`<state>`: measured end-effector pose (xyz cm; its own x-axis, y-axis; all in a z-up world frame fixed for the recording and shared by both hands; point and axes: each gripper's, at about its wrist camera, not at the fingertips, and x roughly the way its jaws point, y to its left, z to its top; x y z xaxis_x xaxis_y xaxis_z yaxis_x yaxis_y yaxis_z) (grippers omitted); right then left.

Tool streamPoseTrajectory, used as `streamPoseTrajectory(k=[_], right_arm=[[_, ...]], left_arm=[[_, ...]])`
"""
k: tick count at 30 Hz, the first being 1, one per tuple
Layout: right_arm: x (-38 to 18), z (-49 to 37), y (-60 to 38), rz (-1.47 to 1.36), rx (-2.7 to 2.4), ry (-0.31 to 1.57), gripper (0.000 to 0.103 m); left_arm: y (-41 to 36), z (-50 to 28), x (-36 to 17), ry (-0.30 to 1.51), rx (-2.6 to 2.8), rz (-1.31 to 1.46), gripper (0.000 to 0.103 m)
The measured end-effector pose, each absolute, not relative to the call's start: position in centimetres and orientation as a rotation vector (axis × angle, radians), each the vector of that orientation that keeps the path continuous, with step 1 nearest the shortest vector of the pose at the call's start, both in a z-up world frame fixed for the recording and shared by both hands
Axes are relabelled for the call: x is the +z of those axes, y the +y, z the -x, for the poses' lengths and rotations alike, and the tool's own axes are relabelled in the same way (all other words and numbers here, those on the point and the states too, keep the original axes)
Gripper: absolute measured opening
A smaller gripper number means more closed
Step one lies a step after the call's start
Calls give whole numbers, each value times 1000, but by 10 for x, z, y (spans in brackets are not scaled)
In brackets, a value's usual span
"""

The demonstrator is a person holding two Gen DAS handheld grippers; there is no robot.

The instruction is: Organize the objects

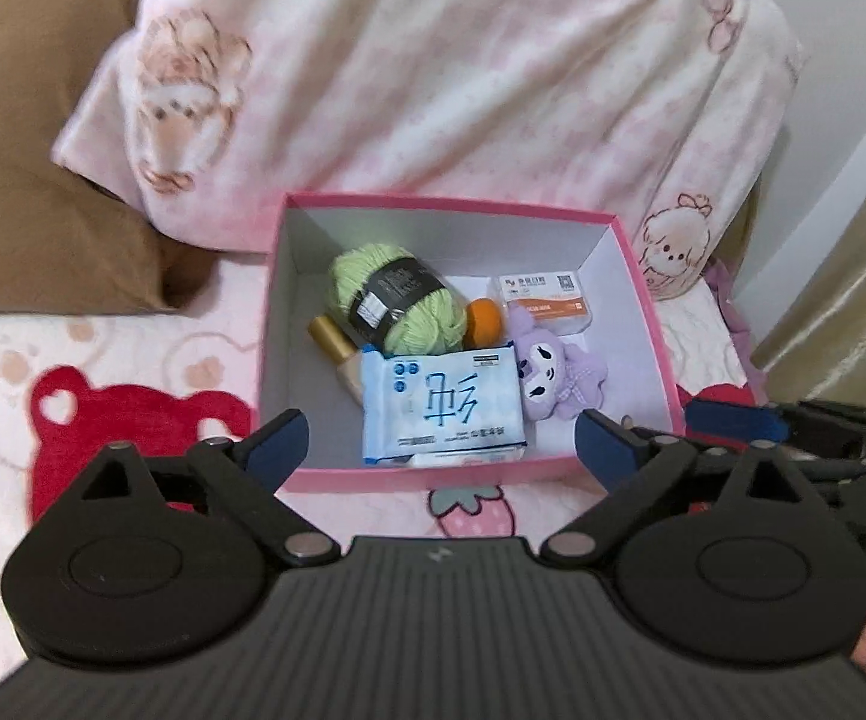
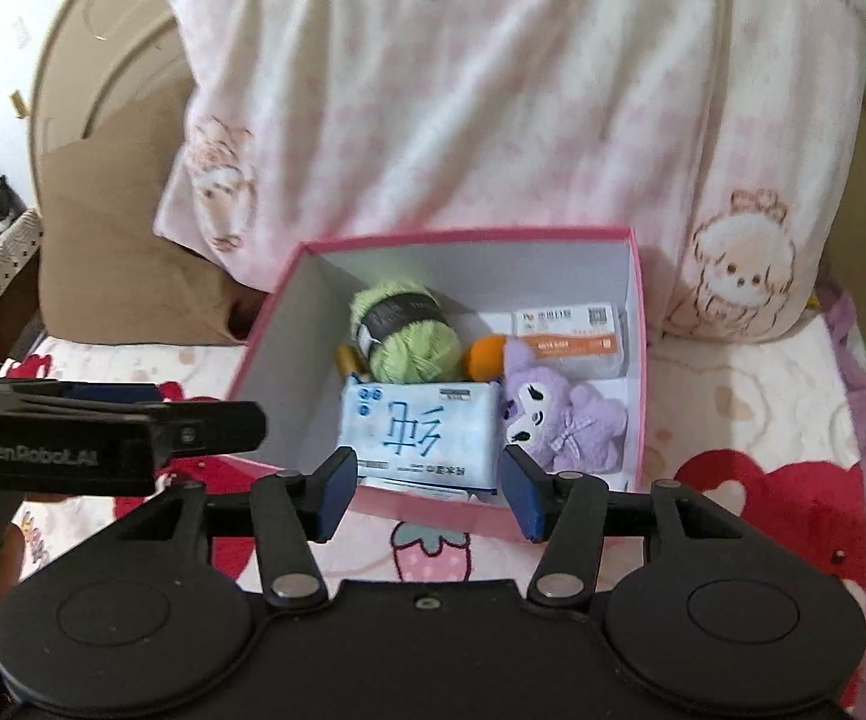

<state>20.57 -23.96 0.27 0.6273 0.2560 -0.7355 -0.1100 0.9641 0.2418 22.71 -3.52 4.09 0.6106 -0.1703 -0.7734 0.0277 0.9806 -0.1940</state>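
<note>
An open pink box point(image 1: 649, 306) point(image 2: 264, 330) stands on the bed. Inside lie a green yarn ball point(image 1: 393, 297) point(image 2: 411, 333), a gold-capped bottle point(image 1: 333, 339), an orange ball point(image 1: 485, 319) point(image 2: 487, 355), a blue tissue pack point(image 1: 442, 408) point(image 2: 417, 423), a purple plush point(image 1: 559, 375) point(image 2: 559, 414) and a white-orange packet point(image 1: 547, 300) point(image 2: 571, 333). My left gripper point(image 1: 442, 441) is open and empty, just before the box's near wall. My right gripper point(image 2: 426, 489) is open and empty, at the same wall.
The bed has a pink blanket point(image 1: 102, 372) with red bears and a strawberry point(image 2: 426, 546). A pink-white quilt point(image 1: 433, 72) and a brown pillow point(image 1: 30, 180) lie behind the box. The other gripper shows at the right edge of the left wrist view point(image 1: 805, 426).
</note>
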Motion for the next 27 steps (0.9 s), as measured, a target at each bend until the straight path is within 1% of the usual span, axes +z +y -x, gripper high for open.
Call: streamPoseTrajectory(k=[5,8,13,16,20,27], right_arm=[[27,-181,-236,-145,195,854,68],[37,-167,-235,-130,183,851,72],[45,-145,-230,-109,168,852,75],[47,-134,-225,-98,160,852,79],[47,-121,-223,-107,148,856,83],[40,-103,-221,-123,101,904,83]], left_arm=[[-32,-200,69,904,-73,145,102],[-31,-183,76,908,-63,137,102],[-33,-157,80,915,-27,88,102],[-36,-141,83,911,12,47,102],[-36,-125,82,917,12,40,102],[-32,-111,66,966,-1,76,102]])
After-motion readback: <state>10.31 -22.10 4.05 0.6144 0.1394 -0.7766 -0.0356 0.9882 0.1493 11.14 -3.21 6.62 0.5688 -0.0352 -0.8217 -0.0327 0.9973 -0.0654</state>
